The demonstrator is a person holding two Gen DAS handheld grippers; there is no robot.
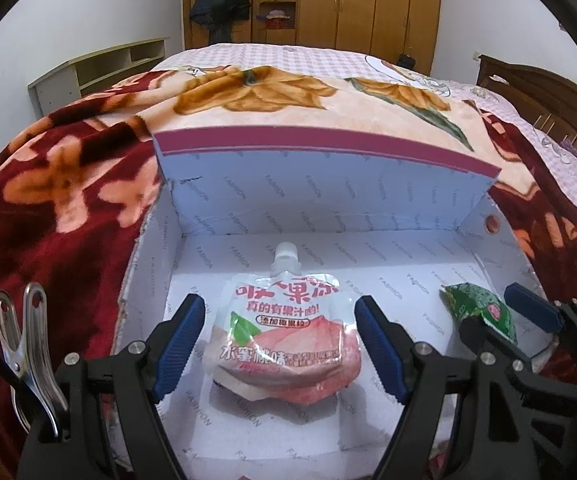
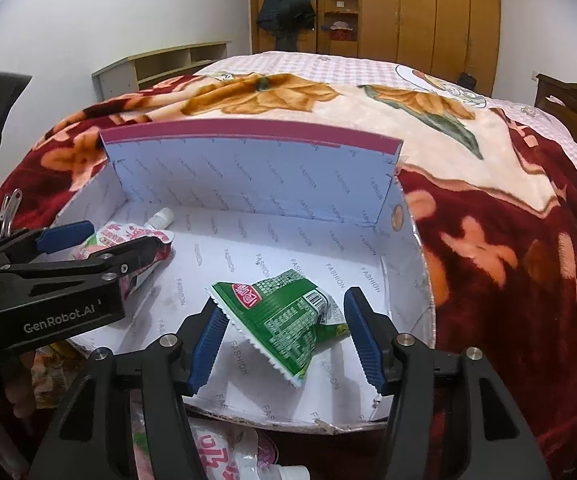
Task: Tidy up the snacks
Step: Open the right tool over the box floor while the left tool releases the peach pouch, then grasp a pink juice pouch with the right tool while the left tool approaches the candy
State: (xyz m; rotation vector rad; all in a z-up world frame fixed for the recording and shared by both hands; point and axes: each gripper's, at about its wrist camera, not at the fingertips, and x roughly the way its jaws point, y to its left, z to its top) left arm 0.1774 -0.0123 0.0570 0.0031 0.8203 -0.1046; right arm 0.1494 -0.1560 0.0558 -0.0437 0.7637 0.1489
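Holding both over the white box (image 1: 368,216) on the bed, I had my left gripper (image 1: 278,344) open around the peach jelly pouch (image 1: 284,336) and my right gripper (image 2: 282,340) open astride the green snack packet (image 2: 288,320), both lying inside.

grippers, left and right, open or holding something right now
Left gripper: open, the peach jelly pouch lies loose between its jaws in the box.
Right gripper: open, astride the green snack packet, not gripping.
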